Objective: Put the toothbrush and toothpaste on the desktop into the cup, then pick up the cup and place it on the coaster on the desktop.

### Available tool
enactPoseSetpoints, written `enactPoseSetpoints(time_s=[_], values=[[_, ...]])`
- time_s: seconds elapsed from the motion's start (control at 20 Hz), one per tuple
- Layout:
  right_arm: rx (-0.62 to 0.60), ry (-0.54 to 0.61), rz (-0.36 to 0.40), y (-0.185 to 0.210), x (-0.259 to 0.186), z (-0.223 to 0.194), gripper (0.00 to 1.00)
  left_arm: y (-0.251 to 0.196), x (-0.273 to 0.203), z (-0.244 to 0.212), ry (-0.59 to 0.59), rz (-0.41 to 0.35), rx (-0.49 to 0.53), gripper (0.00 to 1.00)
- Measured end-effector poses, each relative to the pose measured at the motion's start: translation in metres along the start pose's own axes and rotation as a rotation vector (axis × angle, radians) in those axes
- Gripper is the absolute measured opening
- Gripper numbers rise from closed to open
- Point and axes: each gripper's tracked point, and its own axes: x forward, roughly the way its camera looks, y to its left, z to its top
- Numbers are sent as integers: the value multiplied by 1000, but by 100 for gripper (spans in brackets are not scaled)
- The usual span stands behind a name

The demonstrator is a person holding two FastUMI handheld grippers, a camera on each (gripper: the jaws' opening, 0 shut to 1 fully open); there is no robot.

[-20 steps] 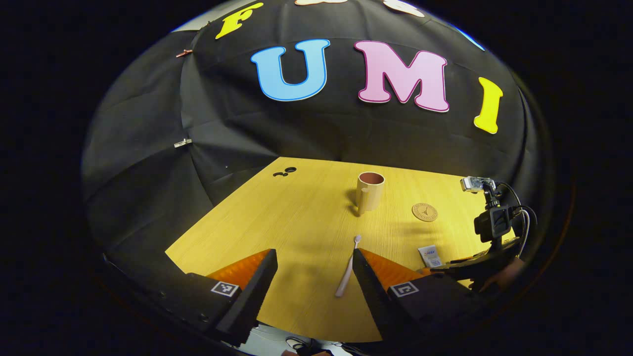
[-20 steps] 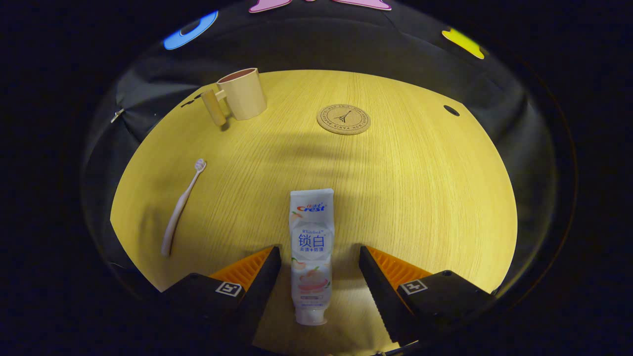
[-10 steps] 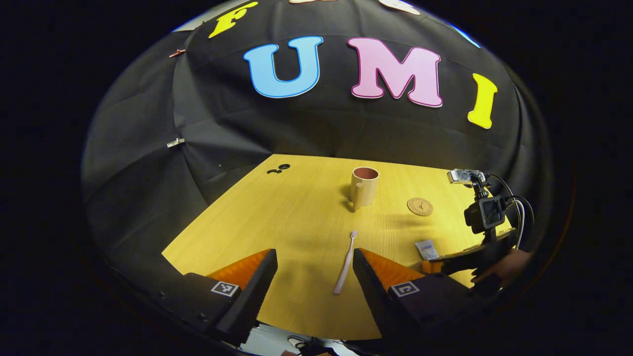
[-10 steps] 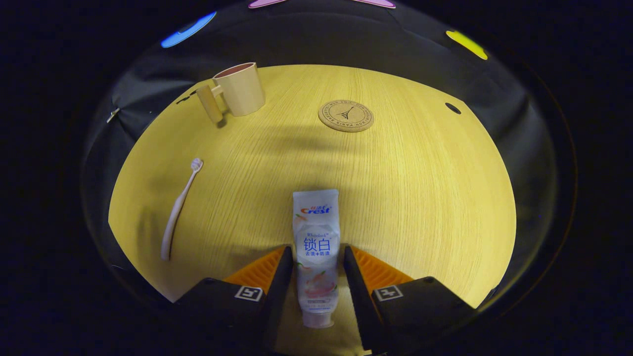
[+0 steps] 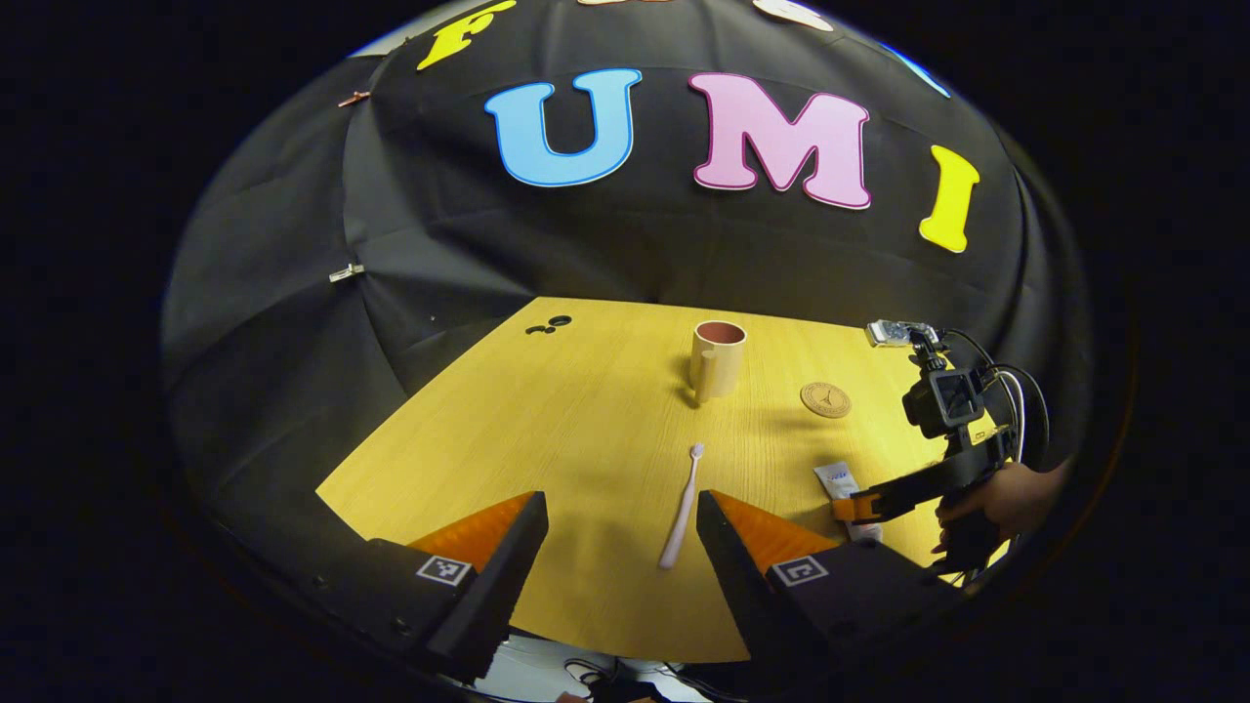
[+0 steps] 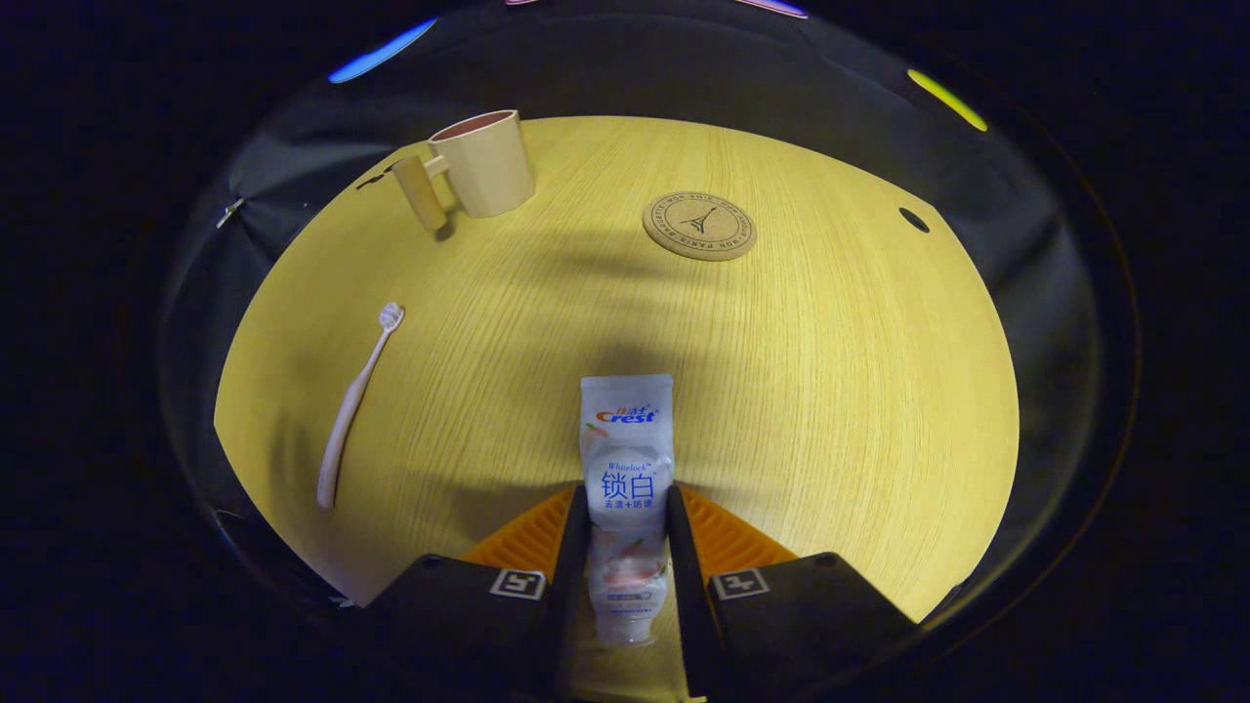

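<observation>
Toothpaste (image 6: 626,459), a soft, light tube near the worktop's (image 6: 830,391) near edge, sits pinched at its lower body by the right tool (image 6: 625,576); squeezing hard risks buckling. Left tool (image 5: 620,547) gapes wide.

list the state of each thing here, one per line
toothpaste: flat on the desk, clamped between the right gripper's fingers
right gripper: shut on the toothpaste
left gripper: open, holding nothing
toothbrush: lying loose on the desk, ungripped
cup: upright, nothing in it that I can see
coaster: flat, nothing on it
</observation>
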Motion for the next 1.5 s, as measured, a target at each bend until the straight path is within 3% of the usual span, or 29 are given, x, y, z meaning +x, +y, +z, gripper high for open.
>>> enactPoseSetpoints(time_s=[0.2,0.25,0.35,0.4,0.45,0.5,0.7,0.9,0.95,1.0,1.15,1.2,1.25,1.35,1.5], values=[[12,12,14,0,-2,1,29,3,2,-5,11,7,5,96],[21,16,21,0,-2,1,34,3,3,-4,13,6,4,96],[51,24,26,-4,-4,-1,29,0,8,-3,18,-13,-3,96],[60,23,29,-6,-5,-1,33,-3,12,-2,23,-31,-10,96],[62,18,28,-11,-8,-1,29,-7,17,-3,32,-54,-20,95],[61,9,25,-15,-11,0,33,-10,24,-3,44,-74,-29,95],[97,-22,41,-25,-26,3,33,-21,55,-11,98,-132,-54,95],[112,-55,64,-35,-40,8,33,-36,96,-30,180,-172,-10,95],[105,-67,64,-39,-43,9,29,-40,107,-38,210,-177,8,95],[101,-77,67,-42,-46,11,33,-45,117,-46,244,-187,22,95],[92,-94,81,-50,-53,10,33,-61,144,-64,325,-221,37,95],[99,-98,85,-51,-55,10,29,-62,152,-72,351,-225,42,95],[109,-106,90,-53,-57,10,33,-61,160,-79,385,-212,45,95],[116,-119,94,-58,-62,9,29,-65,168,-86,431,-203,41,94],[116,-134,92,-65,-66,7,33,-62,174,-86,454,-194,101,90]])
